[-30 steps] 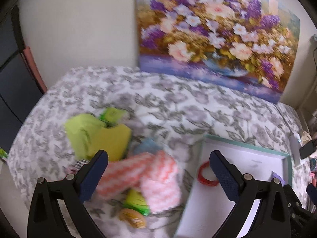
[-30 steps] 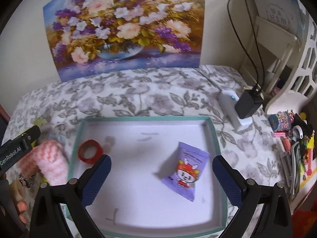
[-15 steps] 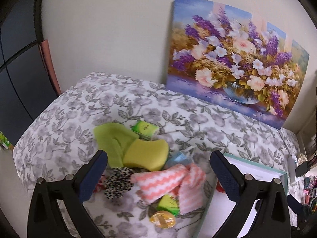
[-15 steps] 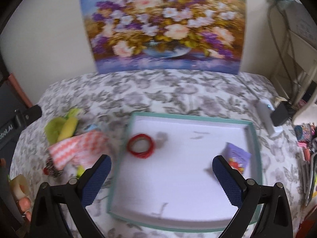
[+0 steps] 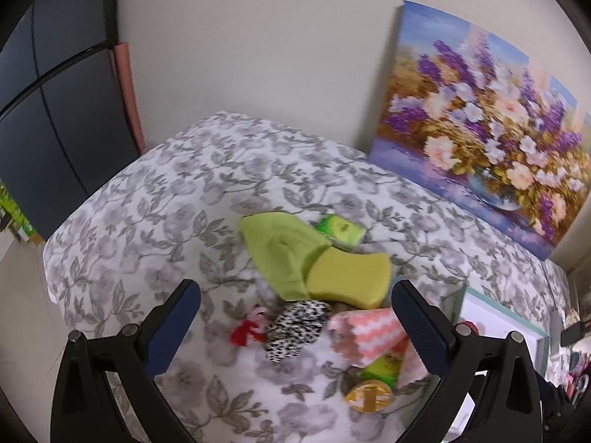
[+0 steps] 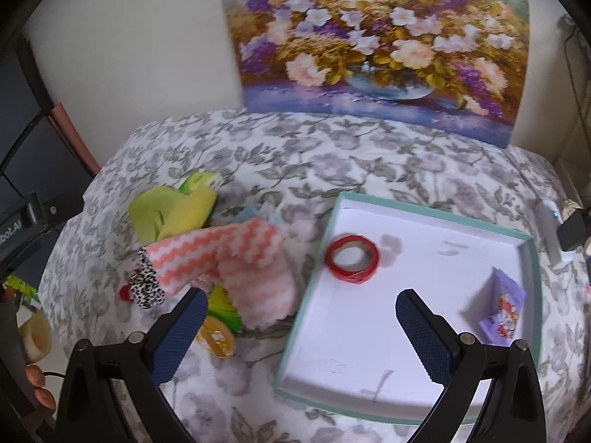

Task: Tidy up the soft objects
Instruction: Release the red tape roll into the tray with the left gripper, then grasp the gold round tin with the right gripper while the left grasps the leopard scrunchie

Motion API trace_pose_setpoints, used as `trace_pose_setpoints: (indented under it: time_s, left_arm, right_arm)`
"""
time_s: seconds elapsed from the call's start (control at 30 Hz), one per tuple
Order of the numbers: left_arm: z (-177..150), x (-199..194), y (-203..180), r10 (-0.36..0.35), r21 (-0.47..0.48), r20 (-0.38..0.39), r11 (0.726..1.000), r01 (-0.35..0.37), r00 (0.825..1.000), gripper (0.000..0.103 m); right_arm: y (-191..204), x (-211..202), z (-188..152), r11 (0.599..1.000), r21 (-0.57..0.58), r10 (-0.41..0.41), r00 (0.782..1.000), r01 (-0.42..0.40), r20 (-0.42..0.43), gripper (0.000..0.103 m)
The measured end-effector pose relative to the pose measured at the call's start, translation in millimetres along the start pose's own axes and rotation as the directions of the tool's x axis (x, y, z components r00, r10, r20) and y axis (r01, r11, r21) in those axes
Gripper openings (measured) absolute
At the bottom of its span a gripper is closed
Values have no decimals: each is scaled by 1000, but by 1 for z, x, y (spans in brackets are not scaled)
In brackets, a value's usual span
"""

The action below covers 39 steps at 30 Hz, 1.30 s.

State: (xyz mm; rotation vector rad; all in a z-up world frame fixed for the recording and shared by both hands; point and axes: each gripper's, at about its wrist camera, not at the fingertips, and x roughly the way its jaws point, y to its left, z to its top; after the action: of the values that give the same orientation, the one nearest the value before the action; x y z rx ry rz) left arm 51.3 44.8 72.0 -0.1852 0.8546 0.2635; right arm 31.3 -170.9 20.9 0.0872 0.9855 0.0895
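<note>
Selection step: left gripper [image 5: 295, 313] and right gripper [image 6: 301, 326], jaws apart and empty, hover over the soft pile [image 5: 325, 288] beside the tray [image 6: 399, 205]; next, probably, closing on the sponge [image 5: 351, 277].

Matt floral cloth cover [image 5: 177, 192]; porous yellow sponge [image 5: 351, 277]

A floral still-life painting [image 6: 373, 40] leaned against the wall at upper centre; a white charger [image 6: 550, 232] lay far right.
</note>
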Motion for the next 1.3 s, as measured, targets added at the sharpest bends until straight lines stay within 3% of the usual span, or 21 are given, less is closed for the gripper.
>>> trace_pose_setpoints:
  time_s: [0.07,0.3,0.5,0.7,1.03,1.1,1.17,1.3]
  left_arm:
    - [-2,5,7,18,-12,-8,1000,-19,1000,103]
    - [-11,41,12,7,-13,-156,1000,-9,988,103]
    - [-28,81,20,0,-20,-295,1000,-7,955,103]
    - [-42,110,35,50,-4,-360,998,-55,931,103]
    - [-57,141,57,-27,-96,-422,995,-15,906,102]
    - [-58,145,57,-47,-109,-426,994,0,904,101]
    - [-59,146,56,-55,-110,-429,994,8,902,89]
    - [-58,144,50,-70,-93,-432,995,33,899,77]
  right_arm:
    - [5,5,-1,1000,-8,9,1000,-9,-12,103]
    - [20,32,-10,996,4,89,992,-89,-85,99]
    - [42,51,-21,992,-37,114,983,-120,-144,97]
    - [65,67,-30,987,-80,124,973,-142,-193,96]
    - [87,99,-43,986,-124,77,963,-112,-259,92]
    - [89,104,-45,987,-127,66,961,-103,-267,91]
    - [91,108,-47,986,-134,56,960,-95,-275,85]
    - [93,110,-50,986,-141,45,959,-87,-280,76]
